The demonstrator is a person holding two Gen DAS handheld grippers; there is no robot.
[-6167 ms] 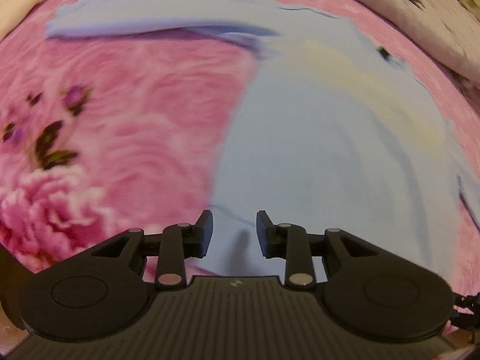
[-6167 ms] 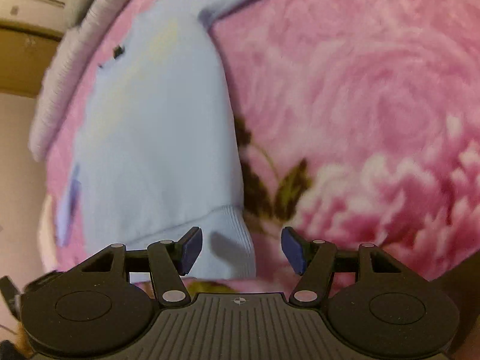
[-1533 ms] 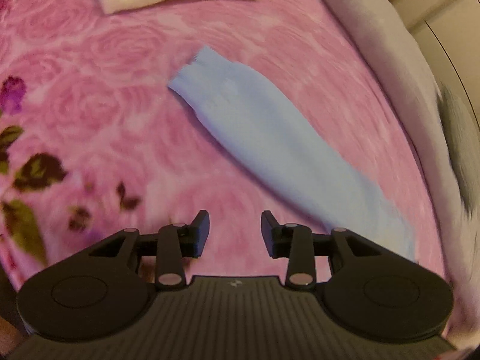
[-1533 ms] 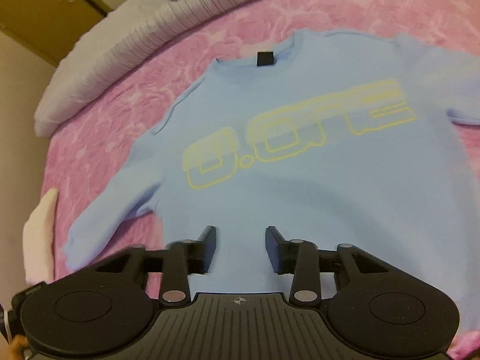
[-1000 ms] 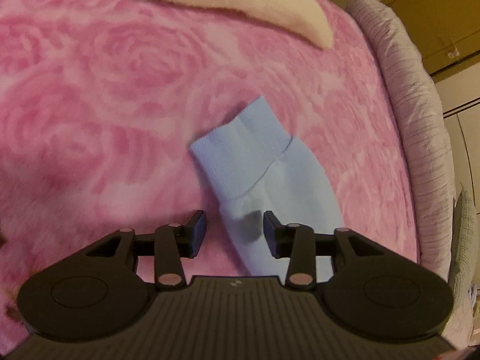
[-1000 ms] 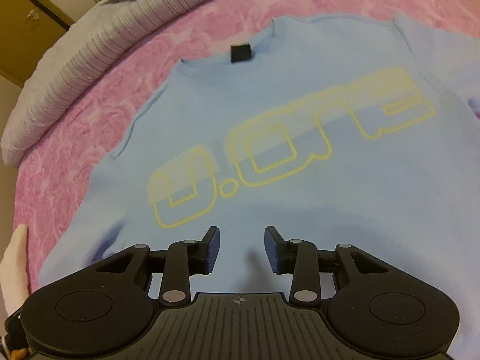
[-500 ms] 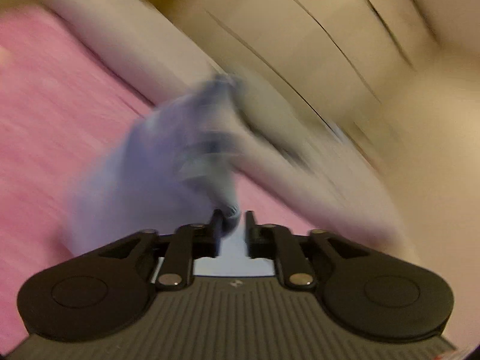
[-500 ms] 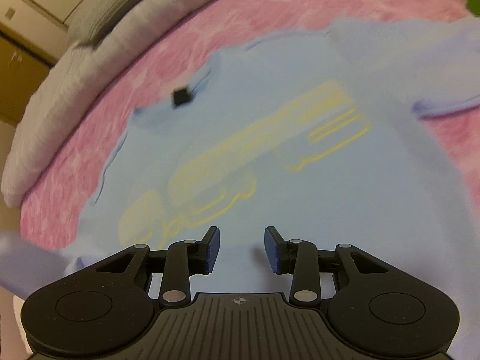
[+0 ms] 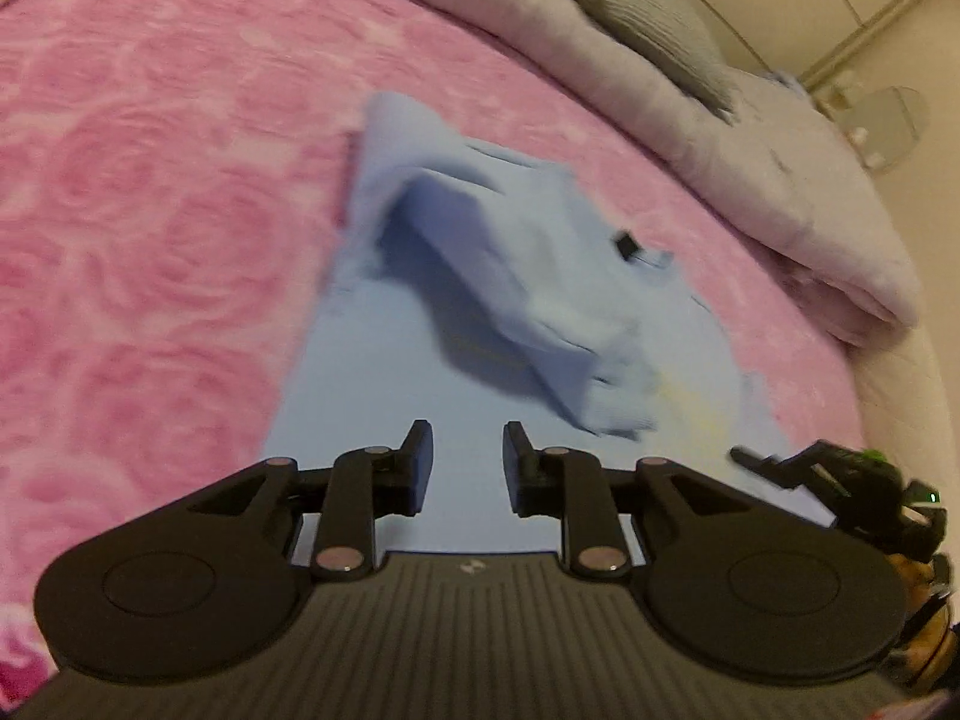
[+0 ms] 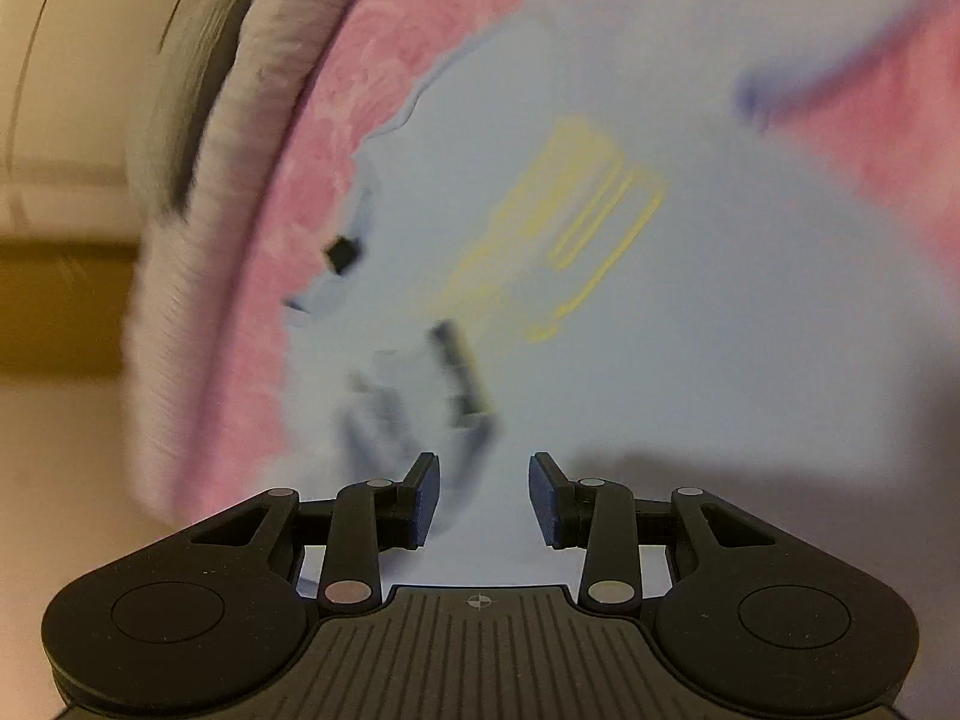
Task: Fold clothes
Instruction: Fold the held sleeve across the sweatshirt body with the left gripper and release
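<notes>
Light-blue sweatshirt [image 9: 372, 420] spread on the pink rose-print bedspread [image 9: 150, 240], black neck tag [image 9: 626, 245] toward the grey rolled blanket [image 9: 690, 138]. One sleeve [image 9: 510, 276] turned in over the sweatshirt body, cuff end resting near the yellow print [image 10: 576, 228] (blurred in both views). Other sleeve not identifiable with certainty.

Left gripper [image 9: 462, 462]: jaws spread, nothing between them, held just above the sweatshirt body short of the cuff. Right gripper [image 10: 483, 498]: jaws spread, empty, over the sweatshirt body below the print.

Judged stage: one sleeve fold laid in; remainder of the fold not settled by these views.

Possible faults from here:
- Sleeve lying humped, not flat (deep shadow beneath it). Cause of trouble: any pull on the sweatshirt body, letting the sleeve slide back off toward the bedspread.
- Bunching at the shoulder beside the neck tag, giving a crooked edge to later folds.
- Pinching two layers, or the plush bedspread with the sweatshirt, if jaws close too low.

View differences:
- Left wrist view: folded sleeve, its shadow, the sweatshirt edge against the bedspread, and the right gripper at the lower right.
- Right wrist view: yellow print lines and, past the print, a dark crease against pink bedspread; folded sleeve reduced to a blur beside the neck tag.
</notes>
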